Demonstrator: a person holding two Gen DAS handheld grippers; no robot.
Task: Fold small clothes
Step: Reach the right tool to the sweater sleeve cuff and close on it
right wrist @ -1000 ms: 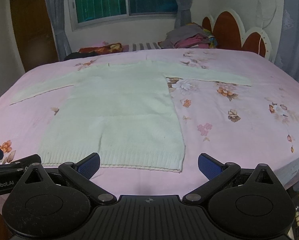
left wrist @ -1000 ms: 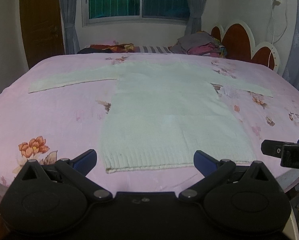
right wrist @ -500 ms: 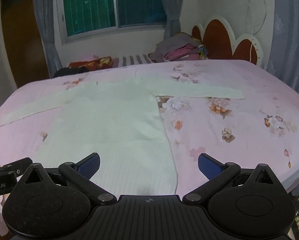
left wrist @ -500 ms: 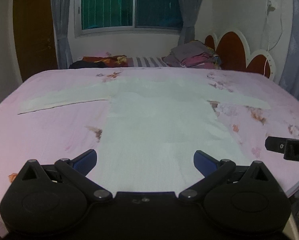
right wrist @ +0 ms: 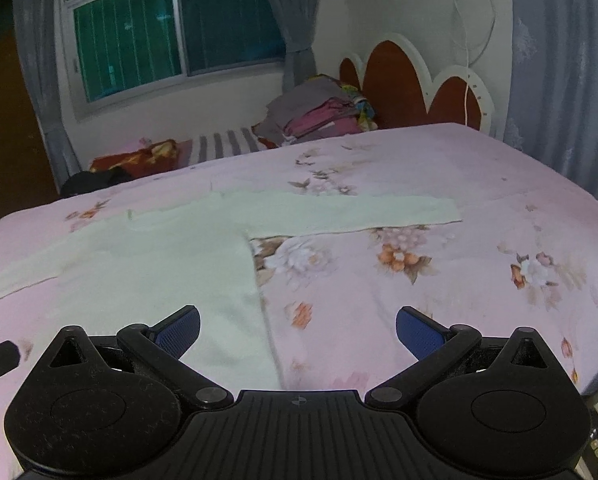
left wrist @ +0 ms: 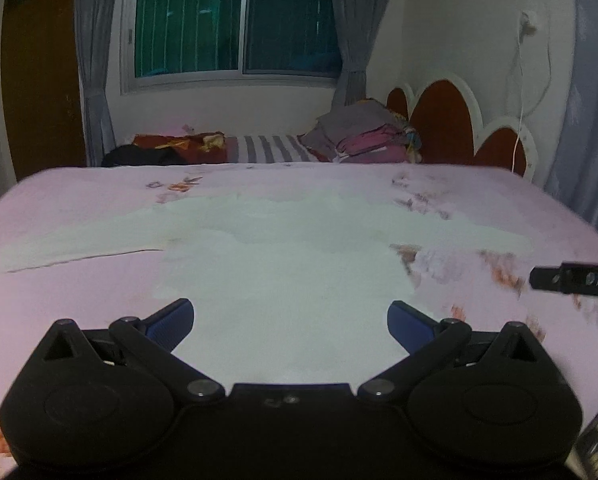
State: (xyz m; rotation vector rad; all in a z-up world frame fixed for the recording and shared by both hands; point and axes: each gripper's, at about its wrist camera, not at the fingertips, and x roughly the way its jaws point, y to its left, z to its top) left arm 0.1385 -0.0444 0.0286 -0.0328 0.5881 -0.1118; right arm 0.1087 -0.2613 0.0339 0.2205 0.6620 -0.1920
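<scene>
The pale sweater (left wrist: pixel 283 264) is seen spread flat on the pink floral bedsheet (right wrist: pixel 479 200), both sleeves stretched out sideways, nothing folded yet. In the left wrist view its body fills the gap ahead of and between the jaws; the hem, visible a second ago in front of the fingers, is now hidden beneath the tool. The left gripper (left wrist: pixel 290 318) is held wide, empty, low over the lower body of the garment. In the right wrist view the sweater's side edge (right wrist: pixel 259 280) runs up between the jaws, nearer the left fingertip, with the right sleeve (right wrist: pixel 359 212) well ahead. The right gripper (right wrist: pixel 298 322) is likewise wide and holds nothing.

Both tools are judged to have been brought forward and down over the half second; the views are blurred by motion. An approach to a first grasp is inferred, probably toward shoulders or sleeves. Contact with cloth cannot be told.

Farther ahead, a stack of folded clothes (right wrist: pixel 319 116) is noted beside the headboard (right wrist: pixel 403 80).
</scene>
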